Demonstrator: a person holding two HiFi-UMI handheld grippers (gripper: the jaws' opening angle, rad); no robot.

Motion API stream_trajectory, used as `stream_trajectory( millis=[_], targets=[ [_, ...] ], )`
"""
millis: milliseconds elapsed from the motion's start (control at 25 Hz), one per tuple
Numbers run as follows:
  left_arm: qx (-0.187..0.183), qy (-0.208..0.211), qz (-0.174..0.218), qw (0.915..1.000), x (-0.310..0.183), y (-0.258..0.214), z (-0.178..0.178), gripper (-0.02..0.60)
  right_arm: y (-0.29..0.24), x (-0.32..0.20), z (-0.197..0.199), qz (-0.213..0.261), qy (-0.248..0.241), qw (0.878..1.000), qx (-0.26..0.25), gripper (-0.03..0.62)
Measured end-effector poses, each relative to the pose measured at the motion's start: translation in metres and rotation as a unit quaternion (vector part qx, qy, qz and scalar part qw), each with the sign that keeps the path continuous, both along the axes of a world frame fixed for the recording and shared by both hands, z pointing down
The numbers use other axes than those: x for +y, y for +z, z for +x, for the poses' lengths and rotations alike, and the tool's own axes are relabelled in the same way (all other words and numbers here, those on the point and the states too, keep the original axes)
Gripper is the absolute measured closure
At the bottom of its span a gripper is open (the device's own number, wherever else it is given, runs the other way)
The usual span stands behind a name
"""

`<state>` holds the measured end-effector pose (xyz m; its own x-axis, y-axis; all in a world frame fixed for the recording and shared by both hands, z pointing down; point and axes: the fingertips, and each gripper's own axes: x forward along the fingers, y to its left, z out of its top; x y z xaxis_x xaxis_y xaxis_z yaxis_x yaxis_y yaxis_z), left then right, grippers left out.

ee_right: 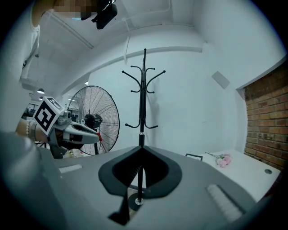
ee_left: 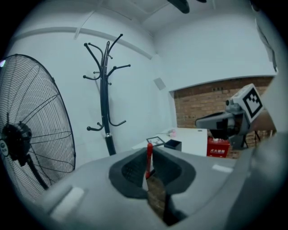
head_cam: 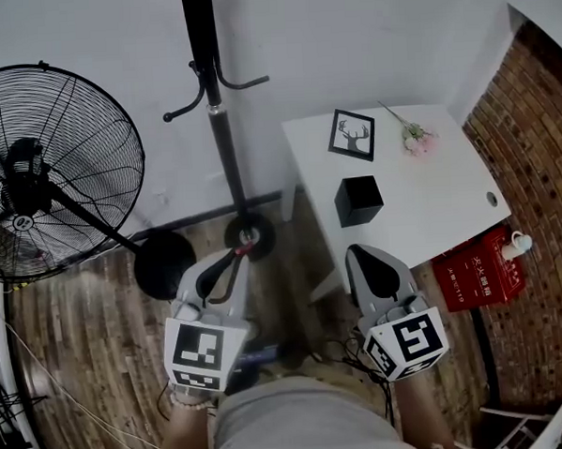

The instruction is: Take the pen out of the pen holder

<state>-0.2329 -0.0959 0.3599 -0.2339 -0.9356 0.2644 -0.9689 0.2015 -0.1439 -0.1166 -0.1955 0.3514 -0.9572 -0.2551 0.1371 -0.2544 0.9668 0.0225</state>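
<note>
Pen of slim red plastic (ee_left: pixel 149 156), likely light, stiff and slick, sits pinched mid-barrel, a sound hold, in left hand-held gripper (ee_left: pixel 151 167); right hand-held gripper (ee_right: pixel 141 149) closed, empty.

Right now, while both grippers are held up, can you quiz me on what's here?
1. True or false: the left gripper grips a red pen.
2. Which is on the white table near the black pen holder? A. framed deer picture B. banana C. teapot
3. Fill in: the right gripper has its jaws ___, with nothing between them.
Key: 1 true; 2 A; 3 shut.
</note>
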Motion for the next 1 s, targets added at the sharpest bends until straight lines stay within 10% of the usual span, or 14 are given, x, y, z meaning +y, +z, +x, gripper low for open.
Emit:
stream_trajectory(
  millis=[1000],
  targets=[
    [0.001,0.012,-0.002,0.9999,-0.0084,0.0012,0.0049,0.551,0.0033,-0.0035,0.0072,-0.003,0.008,1.000,0.007,0.589]
  ],
)
